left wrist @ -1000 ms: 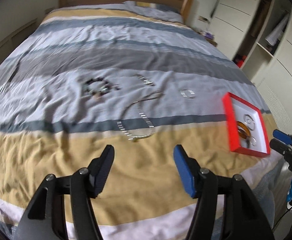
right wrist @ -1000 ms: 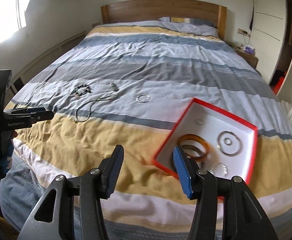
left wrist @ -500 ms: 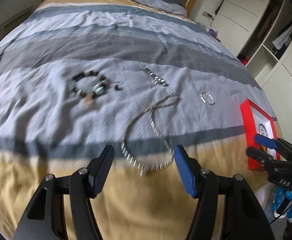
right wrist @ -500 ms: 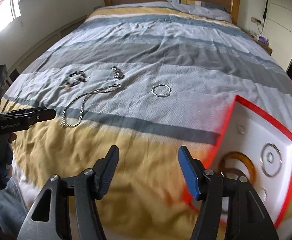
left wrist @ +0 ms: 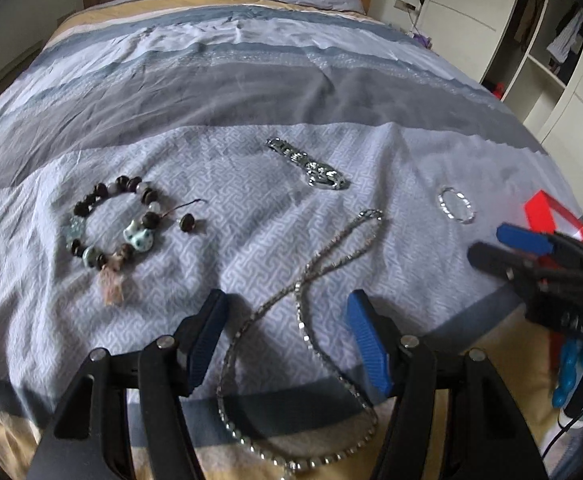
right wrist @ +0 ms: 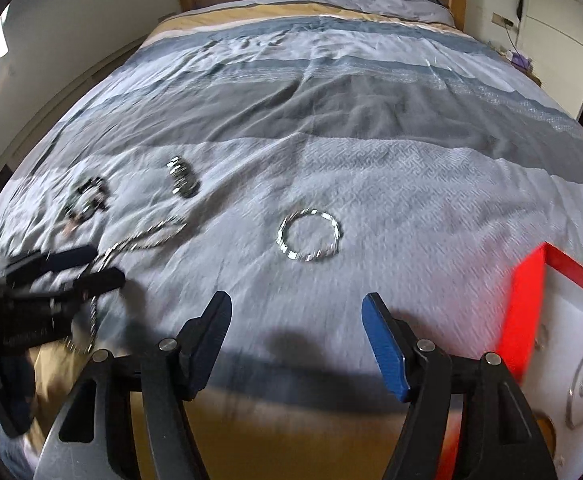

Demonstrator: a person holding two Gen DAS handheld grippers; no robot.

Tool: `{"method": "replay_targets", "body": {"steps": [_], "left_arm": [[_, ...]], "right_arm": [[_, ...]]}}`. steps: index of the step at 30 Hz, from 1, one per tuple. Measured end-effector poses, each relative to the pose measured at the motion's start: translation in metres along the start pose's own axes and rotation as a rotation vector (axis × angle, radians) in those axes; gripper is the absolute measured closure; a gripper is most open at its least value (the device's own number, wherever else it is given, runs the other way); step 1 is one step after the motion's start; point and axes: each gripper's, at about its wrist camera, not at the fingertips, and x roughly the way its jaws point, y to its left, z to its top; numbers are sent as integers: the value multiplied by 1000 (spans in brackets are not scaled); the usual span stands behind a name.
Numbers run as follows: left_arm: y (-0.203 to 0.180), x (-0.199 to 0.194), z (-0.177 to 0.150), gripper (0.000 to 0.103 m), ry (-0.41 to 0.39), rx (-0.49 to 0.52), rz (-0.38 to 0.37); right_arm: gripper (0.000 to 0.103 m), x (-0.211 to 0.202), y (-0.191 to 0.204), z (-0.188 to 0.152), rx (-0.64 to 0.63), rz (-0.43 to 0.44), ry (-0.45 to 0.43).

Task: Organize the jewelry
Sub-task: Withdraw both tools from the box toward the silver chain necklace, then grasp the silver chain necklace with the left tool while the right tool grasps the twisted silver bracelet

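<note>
The left gripper (left wrist: 287,336) hangs low over the bedspread (left wrist: 251,80) with its jaws wide and empty, straddling the silver necklace (left wrist: 303,320), whose long loop runs from near to far-right. The right gripper (right wrist: 297,340), equally wide and empty, faces the silver bangle (right wrist: 309,239) lying just beyond it, nearer to this hand. The red box (right wrist: 531,300) sits at the right.

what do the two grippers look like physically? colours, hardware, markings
Both match: black scissor-style frames with cut-outs and silver pivot bolts. On each, the left gripper and the right gripper, one ribbed finger pad is blue, the other dark navy, nearly black. Seen from the left wrist view, the right gripper carries white lettering, too blurred to read, bright blue handle parts and a thin black cable.
</note>
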Motion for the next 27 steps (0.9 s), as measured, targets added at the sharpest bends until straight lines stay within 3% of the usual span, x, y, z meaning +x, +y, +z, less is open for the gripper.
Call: {"method": "replay_targets", "body": {"steps": [7,12,17,27], "left_arm": [[-4,9,0,41,-19,24,20],[-4,10,-1,41,-39,28,23],[-7,10,-3,41,-51,40,37],[-10,6,-7,47,-64,49,54]], "right_arm": [[37,27,4,17,9,-17,-17],[53,36,7,21,4,-24,-33],[62,38,8,21,4,-23,-48],[63,28,11,12,3,-11,-68]]}}
